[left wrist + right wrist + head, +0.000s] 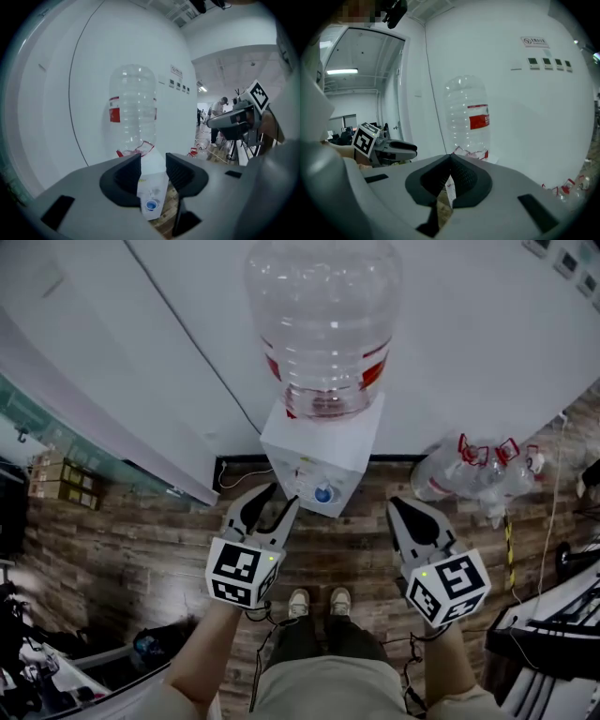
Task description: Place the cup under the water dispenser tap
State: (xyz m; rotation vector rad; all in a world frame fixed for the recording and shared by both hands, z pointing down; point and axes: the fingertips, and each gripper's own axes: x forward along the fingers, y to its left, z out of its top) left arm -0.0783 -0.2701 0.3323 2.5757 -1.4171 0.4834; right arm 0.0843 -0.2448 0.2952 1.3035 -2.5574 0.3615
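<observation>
I'm in what looks like an office or lab workspace. It has a plain white wall and a wood-plank floor. A water dispenser stands against the wall under its big bottle, with empty bottles heaped beside it. There are 4 small wall panels and a strip ceiling light.

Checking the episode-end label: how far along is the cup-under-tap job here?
Done, it seems: the blue cup sits at the front of the water dispenser, apparently in filling position. In hand: nothing. The left gripper is open and empty, the right gripper is shut on nothing, and both are clear of the cup. Remaining: likely nothing, though exact alignment can't be judged from these views.
</observation>
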